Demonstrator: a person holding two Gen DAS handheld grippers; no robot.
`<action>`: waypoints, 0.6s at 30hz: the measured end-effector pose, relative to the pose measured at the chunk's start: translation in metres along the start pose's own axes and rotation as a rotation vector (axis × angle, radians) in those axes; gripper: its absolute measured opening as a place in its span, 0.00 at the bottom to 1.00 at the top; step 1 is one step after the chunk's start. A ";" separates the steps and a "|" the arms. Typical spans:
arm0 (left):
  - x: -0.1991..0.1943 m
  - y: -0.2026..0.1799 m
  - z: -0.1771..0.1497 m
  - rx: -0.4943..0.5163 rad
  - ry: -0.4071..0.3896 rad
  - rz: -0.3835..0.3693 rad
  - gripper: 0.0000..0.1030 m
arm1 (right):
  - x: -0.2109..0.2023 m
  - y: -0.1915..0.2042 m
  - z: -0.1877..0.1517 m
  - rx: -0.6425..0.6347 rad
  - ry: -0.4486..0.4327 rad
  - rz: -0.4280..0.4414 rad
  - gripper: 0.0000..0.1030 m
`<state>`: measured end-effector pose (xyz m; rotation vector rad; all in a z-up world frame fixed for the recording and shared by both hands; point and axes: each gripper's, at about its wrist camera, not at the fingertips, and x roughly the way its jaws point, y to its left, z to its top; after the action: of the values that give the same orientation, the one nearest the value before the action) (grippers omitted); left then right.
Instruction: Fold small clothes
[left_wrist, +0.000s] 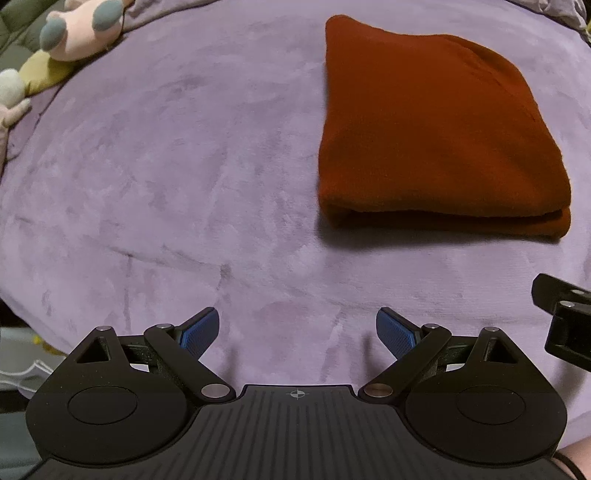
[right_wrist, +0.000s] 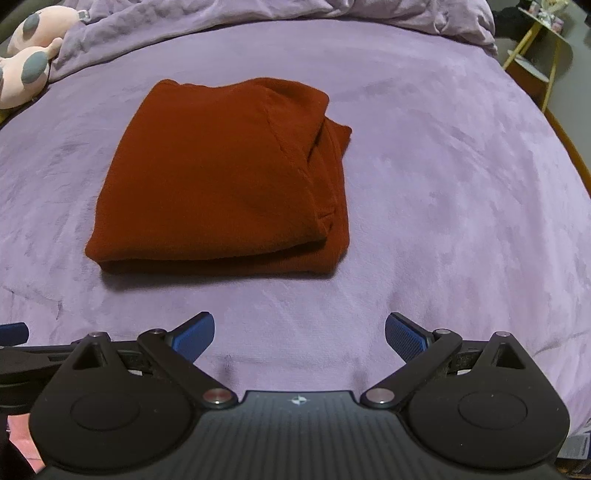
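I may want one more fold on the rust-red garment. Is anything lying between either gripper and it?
Nothing visible does. Only bare purple blanket lies between the open right gripper and the folded red garment, and likewise ahead of the open left gripper. The plush toys sit off at the far left edge.

Purple blanket (right_wrist: 443, 184) lay bare on every side of the folded rust-red garment (right_wrist: 221, 184), the only obstacle mid-bed. Open blanket separated it from both grippers. Pink plush toys (right_wrist: 29, 55) crowded the far left edge; bunched bedding (right_wrist: 406, 14) lined the far side.
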<state>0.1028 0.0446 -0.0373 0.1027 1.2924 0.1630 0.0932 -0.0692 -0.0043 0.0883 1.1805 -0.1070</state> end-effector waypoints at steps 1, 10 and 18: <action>0.000 0.000 0.000 -0.005 0.002 -0.003 0.93 | 0.001 -0.001 0.001 0.004 0.005 0.002 0.96; 0.002 -0.001 0.002 -0.006 0.006 -0.001 0.93 | 0.002 0.000 0.004 0.009 0.016 0.005 0.96; 0.001 0.000 0.003 -0.007 0.006 -0.007 0.93 | 0.001 0.000 0.006 0.003 0.014 0.009 0.96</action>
<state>0.1058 0.0446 -0.0371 0.0917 1.2983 0.1626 0.0993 -0.0697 -0.0028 0.0968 1.1941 -0.1001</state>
